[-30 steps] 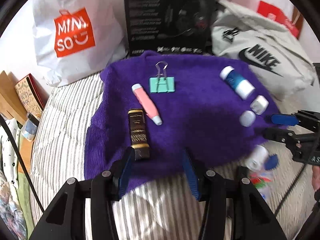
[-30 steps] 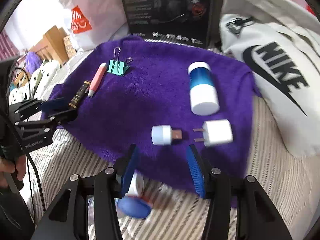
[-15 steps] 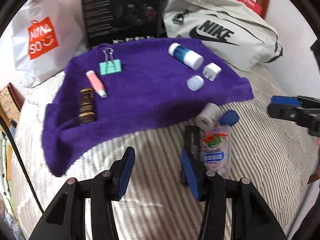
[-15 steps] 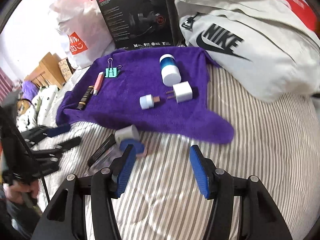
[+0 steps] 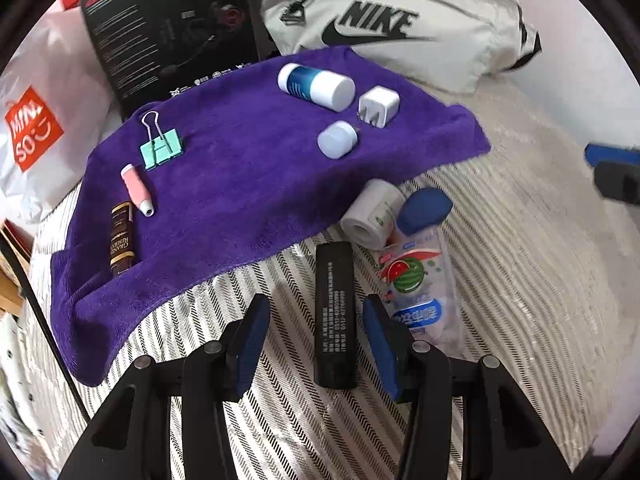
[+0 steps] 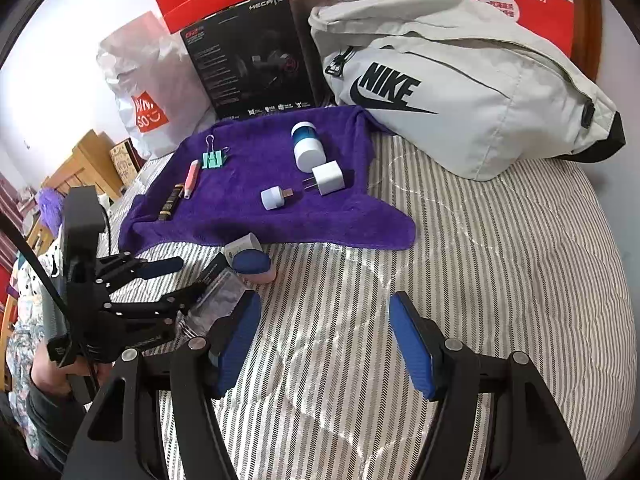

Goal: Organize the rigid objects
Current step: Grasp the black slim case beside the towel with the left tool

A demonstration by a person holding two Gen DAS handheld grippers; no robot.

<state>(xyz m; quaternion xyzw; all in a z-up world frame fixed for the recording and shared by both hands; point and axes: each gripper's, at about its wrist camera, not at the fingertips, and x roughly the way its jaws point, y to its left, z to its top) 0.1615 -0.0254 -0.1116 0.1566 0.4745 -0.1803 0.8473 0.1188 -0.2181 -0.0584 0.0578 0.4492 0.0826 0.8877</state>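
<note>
In my left wrist view, my left gripper [image 5: 316,338] tips down at the striped bedcover [image 5: 520,300]. Its blue pads [image 5: 250,338] stand apart on both sides of a black stick with white print [image 5: 334,312], which lies flat on the cover. The pads do not press it, so it holds nothing. Just right of the stick lies a clear bottle with a watermelon label and blue cap [image 5: 420,268], and a small white roll [image 5: 370,214] touches it. Up on the purple towel [image 5: 248,184] I see a green binder clip [image 5: 160,148], a pink tube [image 5: 138,190], a dark brown stick [image 5: 121,240], a white and blue bottle [image 5: 316,86], a white plug [image 5: 378,106] and a little white USB light [image 5: 338,139]. This view shows the print on the stick.

In my right wrist view, my right gripper [image 6: 326,344] tips down over bare bedcover [image 6: 500,280]. Its jaws have just been opening and stand wide, with nothing between them. Here I can see the left gripper [image 6: 180,280] from the side and the hand [image 6: 52,376] that holds it. I also see the whole grey Nike bag [image 6: 460,96], a black headset box [image 6: 256,56] and a Miniso bag [image 6: 148,92] behind the towel [image 6: 260,224].
</note>
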